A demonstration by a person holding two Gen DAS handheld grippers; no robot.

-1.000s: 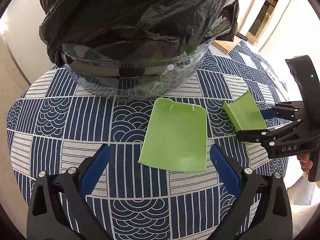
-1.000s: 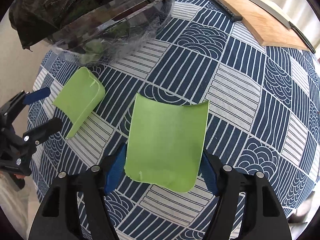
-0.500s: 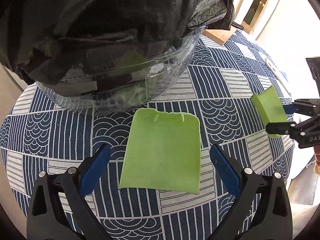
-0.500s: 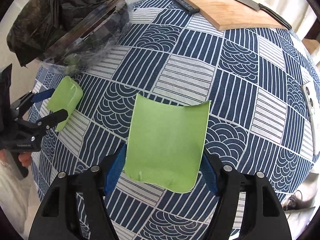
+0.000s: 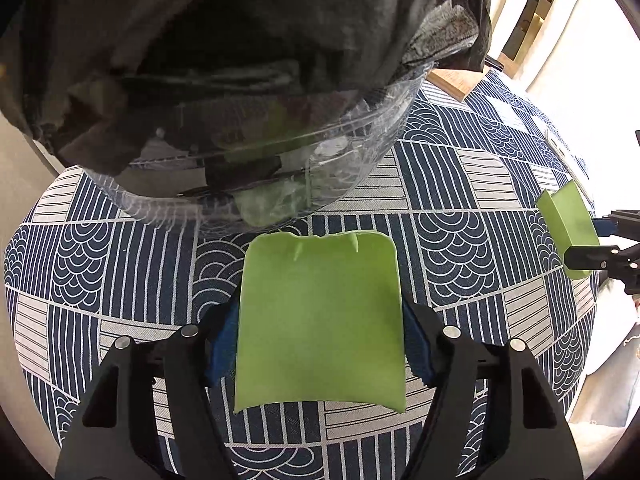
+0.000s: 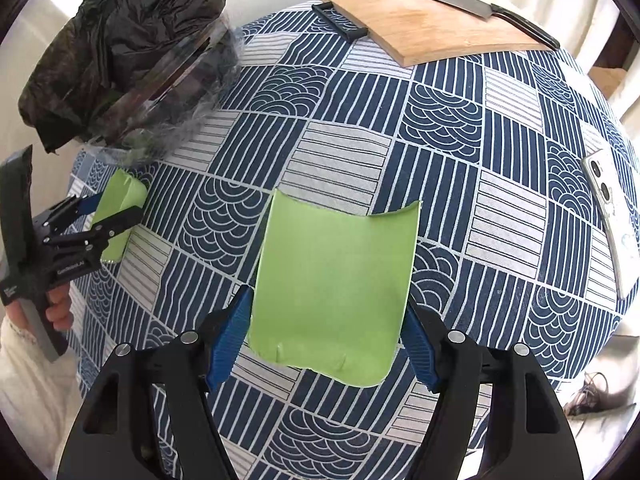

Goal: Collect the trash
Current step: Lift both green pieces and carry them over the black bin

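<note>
Two curved green scrap pieces are in play. My left gripper (image 5: 320, 340) is shut on one green piece (image 5: 320, 320), just in front of a clear glass bowl (image 5: 352, 160) lined with a black trash bag (image 5: 240, 40). My right gripper (image 6: 326, 336) is shut on the other green piece (image 6: 336, 292), held over the patterned tablecloth (image 6: 440, 120). The right gripper and its piece show at the right edge of the left wrist view (image 5: 568, 228). The left gripper with its piece shows at the left of the right wrist view (image 6: 116, 208), near the bowl (image 6: 172, 92).
A wooden cutting board (image 6: 420, 20) with a cleaver (image 6: 468, 4) lies at the table's far side. A black-handled tool (image 6: 340, 24) lies beside it. A white phone (image 6: 612, 220) lies near the right edge. A white chair back stands behind the bowl.
My left gripper moved in and closed on its green piece, nearing the bowl. My right gripper lifted and pulled away from the bowl with its piece still held.
</note>
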